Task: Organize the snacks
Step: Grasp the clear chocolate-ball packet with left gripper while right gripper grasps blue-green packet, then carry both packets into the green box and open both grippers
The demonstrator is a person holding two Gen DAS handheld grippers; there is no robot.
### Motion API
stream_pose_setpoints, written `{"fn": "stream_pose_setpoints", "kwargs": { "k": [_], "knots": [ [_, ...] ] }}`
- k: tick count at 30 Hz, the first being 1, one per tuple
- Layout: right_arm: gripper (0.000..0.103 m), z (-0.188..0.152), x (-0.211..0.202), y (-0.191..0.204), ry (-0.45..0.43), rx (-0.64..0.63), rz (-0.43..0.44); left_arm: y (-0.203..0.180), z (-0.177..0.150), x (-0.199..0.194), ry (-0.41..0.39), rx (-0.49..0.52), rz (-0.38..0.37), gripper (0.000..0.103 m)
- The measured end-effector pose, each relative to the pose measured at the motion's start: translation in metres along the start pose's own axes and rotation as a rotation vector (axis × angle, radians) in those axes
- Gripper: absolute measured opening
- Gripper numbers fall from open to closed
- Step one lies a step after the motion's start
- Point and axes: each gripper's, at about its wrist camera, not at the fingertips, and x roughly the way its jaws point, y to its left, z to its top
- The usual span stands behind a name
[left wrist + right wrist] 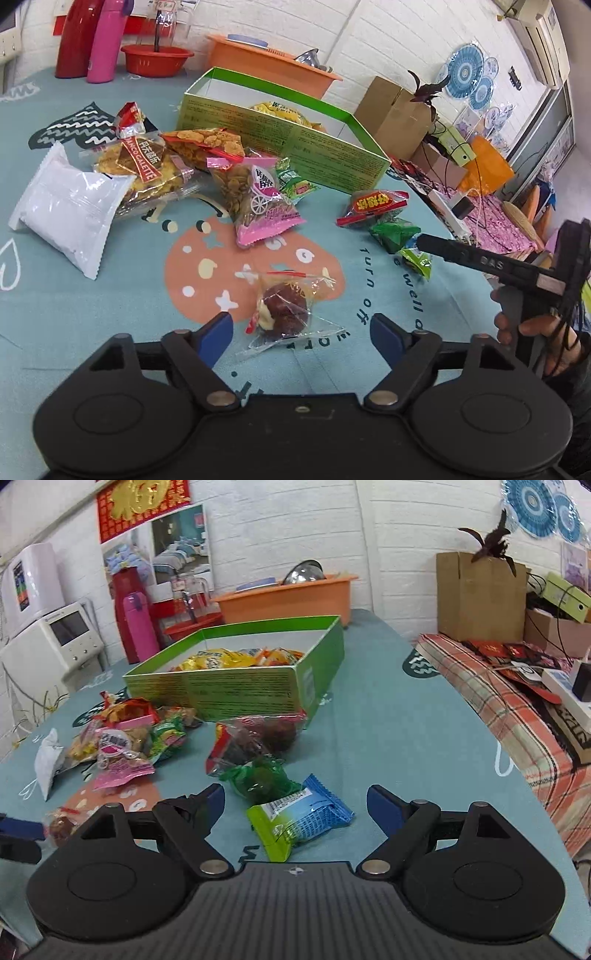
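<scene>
Our left gripper [301, 332] hangs with its jaws spread wide, and a clear-wrapped brown sweet [284, 312] lies on the tablecloth [110, 325] right between the two blue pads, touching neither. Just ahead of those jaws sits a pink packet of nuts [258, 205], and beyond it to the left a heap of orange cracker bags [144, 166] and a white pouch [68, 208].

Our right gripper [295, 805] is likewise released, its jaws wide apart around a blue-and-green packet [301, 818] that lies flat between them, not gripped. Just past its fingertips we see a dark green wrapped sweet [260, 779], then a red-edged clear bag [251, 738] resting against the front wall of the green box [229, 692].

The box stands open ahead of both grippers, with yellow and orange snack bags [236, 657] already inside. Behind it, an orange tub [288, 598] sits by the wall, with a pink flask [136, 626] to its left.
</scene>
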Motion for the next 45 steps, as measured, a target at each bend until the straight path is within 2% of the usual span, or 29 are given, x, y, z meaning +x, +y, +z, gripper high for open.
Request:
{"fn": "stream_pose_setpoints", "kwargs": {
  "k": [2, 3, 4, 7, 8, 11, 12, 13, 14, 15, 17, 19, 23, 29, 31, 34, 38, 45],
  "knots": [
    [0.103, -0.002, 0.011, 0.001, 0.022, -0.008, -0.007, -0.001, 0.0, 0.004, 0.005, 0.01, 0.005, 0.087],
    [0.092, -0.005, 0.014, 0.003, 0.049, -0.02, 0.0, -0.002, 0.0, 0.007, 0.01, 0.016, 0.008, 0.076],
    [0.09, -0.009, 0.011, 0.007, 0.04, -0.041, 0.007, -0.001, 0.0, 0.008, 0.015, 0.016, 0.008, 0.075],
    [0.074, -0.019, -0.006, 0.025, 0.046, -0.147, 0.071, 0.0, 0.002, 0.016, 0.031, 0.005, 0.003, 0.073],
    [0.074, -0.023, -0.012, 0.032, 0.05, -0.174, 0.105, -0.001, 0.003, 0.018, 0.031, 0.013, 0.002, 0.072],
    [0.075, -0.032, -0.024, 0.046, 0.061, -0.218, 0.196, -0.006, 0.006, 0.023, 0.031, 0.025, -0.001, 0.074],
    [0.078, -0.034, -0.027, 0.051, 0.059, -0.232, 0.205, -0.007, 0.007, 0.024, 0.028, 0.022, 0.001, 0.08],
    [0.088, -0.035, -0.029, 0.054, 0.056, -0.238, 0.207, -0.007, 0.007, 0.024, 0.023, 0.016, 0.002, 0.09],
    [0.103, -0.035, -0.031, 0.056, 0.047, -0.236, 0.204, -0.007, 0.008, 0.024, 0.02, 0.012, 0.002, 0.093],
    [0.103, -0.034, -0.033, 0.057, 0.032, -0.234, 0.198, -0.006, 0.009, 0.025, 0.018, 0.011, 0.001, 0.093],
    [0.103, -0.033, -0.035, 0.056, 0.01, -0.246, 0.188, -0.006, 0.01, 0.027, 0.017, 0.012, 0.004, 0.086],
    [0.103, -0.032, -0.029, 0.056, 0.025, -0.254, 0.166, -0.005, 0.011, 0.028, 0.016, 0.011, 0.004, 0.072],
    [0.103, -0.034, -0.015, 0.059, 0.073, -0.234, 0.185, -0.004, 0.011, 0.029, 0.012, 0.006, -0.002, 0.072],
    [0.103, -0.035, -0.013, 0.061, 0.073, -0.232, 0.195, -0.004, 0.012, 0.03, 0.008, 0.016, -0.003, 0.074],
    [0.103, -0.036, -0.011, 0.062, 0.075, -0.241, 0.192, -0.004, 0.011, 0.03, 0.002, 0.027, -0.001, 0.068],
    [0.07, -0.037, -0.012, 0.067, 0.048, -0.288, 0.157, -0.006, 0.01, 0.03, -0.005, 0.031, 0.0, 0.063],
    [0.066, -0.033, -0.016, 0.071, 0.054, -0.273, 0.21, -0.009, 0.014, 0.027, -0.011, 0.025, -0.035, 0.06],
    [0.066, -0.009, -0.03, 0.079, -0.044, -0.303, 0.214, -0.021, 0.048, 0.012, -0.098, 0.035, -0.096, 0.06]
  ]
}}
